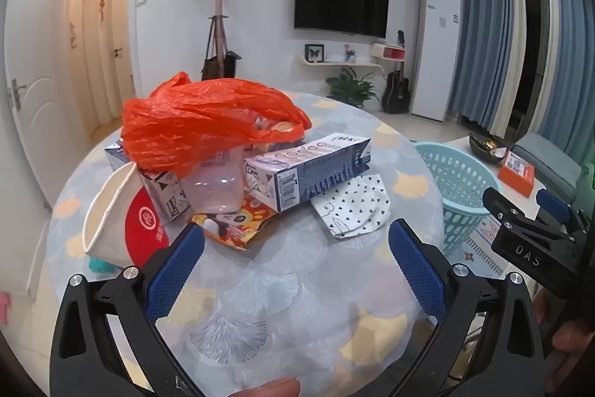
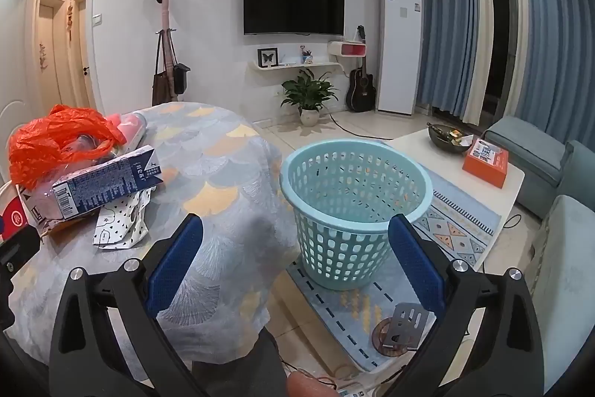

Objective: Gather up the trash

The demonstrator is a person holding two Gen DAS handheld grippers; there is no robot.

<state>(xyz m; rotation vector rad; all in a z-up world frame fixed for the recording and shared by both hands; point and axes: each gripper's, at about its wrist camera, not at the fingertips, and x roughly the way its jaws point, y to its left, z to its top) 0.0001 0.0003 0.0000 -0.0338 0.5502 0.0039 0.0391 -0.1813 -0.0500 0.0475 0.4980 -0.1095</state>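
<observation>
A trash pile sits on the round table (image 1: pixel 297 285): an orange plastic bag (image 1: pixel 200 125), a blue-and-white carton (image 1: pixel 308 170), a clear plastic cup (image 1: pixel 215 188), a dotted paper wrapper (image 1: pixel 353 207), a red-and-white paper cone (image 1: pixel 119 218) and a snack packet (image 1: pixel 241 222). My left gripper (image 1: pixel 297 263) is open and empty, just short of the pile. My right gripper (image 2: pixel 297 263) is open and empty, over the table edge beside the light blue basket (image 2: pixel 353 207). The bag (image 2: pixel 52 140) and carton (image 2: pixel 108 181) lie to its left.
The basket (image 1: pixel 457 188) stands on a rug on the floor to the right of the table. A low white table (image 2: pixel 476 166) holds an orange box (image 2: pixel 485 160) and a dark bowl (image 2: pixel 448 136). A grey sofa (image 2: pixel 557 181) is at the far right.
</observation>
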